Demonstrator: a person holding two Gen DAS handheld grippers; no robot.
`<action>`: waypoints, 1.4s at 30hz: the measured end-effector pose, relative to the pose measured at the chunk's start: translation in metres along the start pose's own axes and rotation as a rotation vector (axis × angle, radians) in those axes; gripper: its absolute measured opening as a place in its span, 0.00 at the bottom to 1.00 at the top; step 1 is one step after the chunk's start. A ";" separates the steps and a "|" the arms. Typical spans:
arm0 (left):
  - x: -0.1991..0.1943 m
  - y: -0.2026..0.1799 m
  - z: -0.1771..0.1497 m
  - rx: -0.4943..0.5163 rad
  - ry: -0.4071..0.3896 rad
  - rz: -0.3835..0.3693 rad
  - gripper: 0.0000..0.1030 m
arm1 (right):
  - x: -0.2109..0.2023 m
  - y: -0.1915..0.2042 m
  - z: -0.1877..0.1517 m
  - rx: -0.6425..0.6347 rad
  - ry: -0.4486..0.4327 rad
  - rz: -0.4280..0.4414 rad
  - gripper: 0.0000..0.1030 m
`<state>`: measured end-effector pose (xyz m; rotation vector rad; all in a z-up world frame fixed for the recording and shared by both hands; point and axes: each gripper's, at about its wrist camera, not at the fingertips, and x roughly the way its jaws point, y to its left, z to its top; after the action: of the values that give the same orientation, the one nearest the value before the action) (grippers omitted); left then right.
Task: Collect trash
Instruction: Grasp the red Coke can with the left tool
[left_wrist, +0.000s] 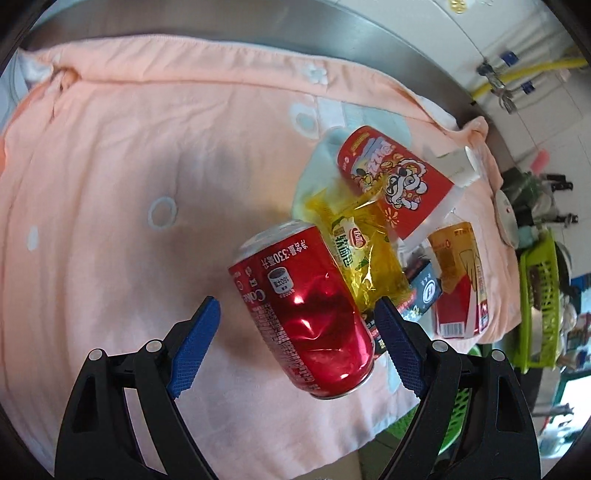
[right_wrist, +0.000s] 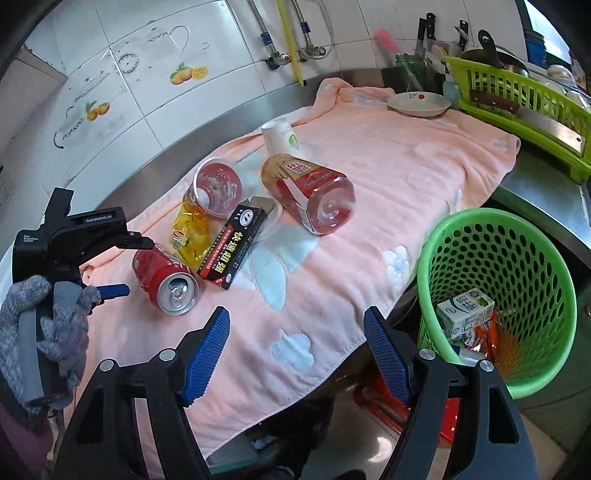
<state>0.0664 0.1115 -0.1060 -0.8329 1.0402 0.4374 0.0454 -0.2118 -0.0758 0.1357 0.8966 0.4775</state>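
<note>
We see can (right_wrist: 165, 279), box (right_wrist: 234, 246) and bottle (right_wrist: 310, 192) lying on towel (right_wrist: 388, 177); carton (right_wrist: 464, 312) in basket (right_wrist: 461, 236).

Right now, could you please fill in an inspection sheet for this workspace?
Surface: pink towel spread over a steel counter.
Job's things: dented red can lying on its side; yellow wrapper, black box, plastic bottle, red cup and white cup on the towel; green bin already holds a carton.
Clutter: plate, green dish rack.
Grippers: left gripper open around the can; right gripper open, empty.
Cables: nothing seen.
Surroundings: tiled wall, pipes.
</note>
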 end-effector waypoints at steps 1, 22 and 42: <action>0.003 -0.001 0.000 -0.010 0.005 0.004 0.82 | 0.000 0.000 0.000 0.003 0.003 -0.002 0.70; 0.044 -0.021 -0.014 0.070 0.097 -0.004 0.69 | 0.005 0.001 -0.004 0.051 0.012 -0.023 0.70; -0.015 0.029 0.020 0.211 -0.019 0.001 0.67 | 0.077 0.039 0.027 0.062 0.118 0.019 0.65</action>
<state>0.0515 0.1463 -0.0994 -0.6387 1.0496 0.3292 0.0939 -0.1403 -0.1021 0.1744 1.0268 0.4797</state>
